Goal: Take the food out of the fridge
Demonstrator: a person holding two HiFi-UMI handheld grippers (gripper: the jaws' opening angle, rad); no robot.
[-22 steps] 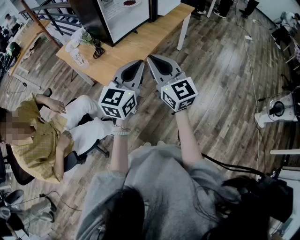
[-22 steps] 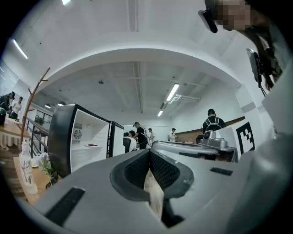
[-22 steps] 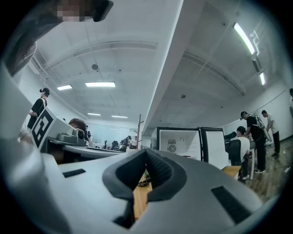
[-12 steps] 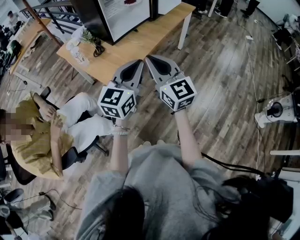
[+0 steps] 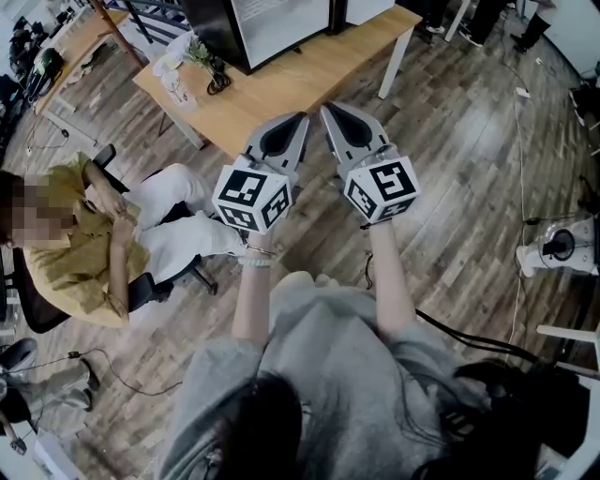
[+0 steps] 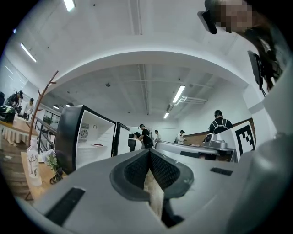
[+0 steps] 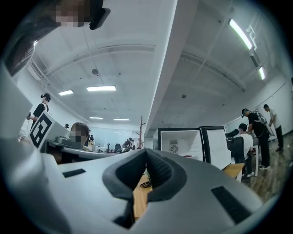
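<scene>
Left gripper (image 5: 300, 120) and right gripper (image 5: 328, 111) have come nearer the fridge (image 5: 277, 28) at 12 o'clock. Both are clenched and empty. Food (image 6: 98, 145) sits on a fridge shelf. Step up to the surface (image 5: 309, 80), then spread one gripper wide before reaching in.

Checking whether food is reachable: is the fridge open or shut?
Open: both gripper views look into the fridge, its white interior and shelf showing, its door swung aside.

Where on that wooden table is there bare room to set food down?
The table is bare in front of the fridge, out to its right end by the white leg. Its left end is crowded: plant, bottle and black cable.
</scene>
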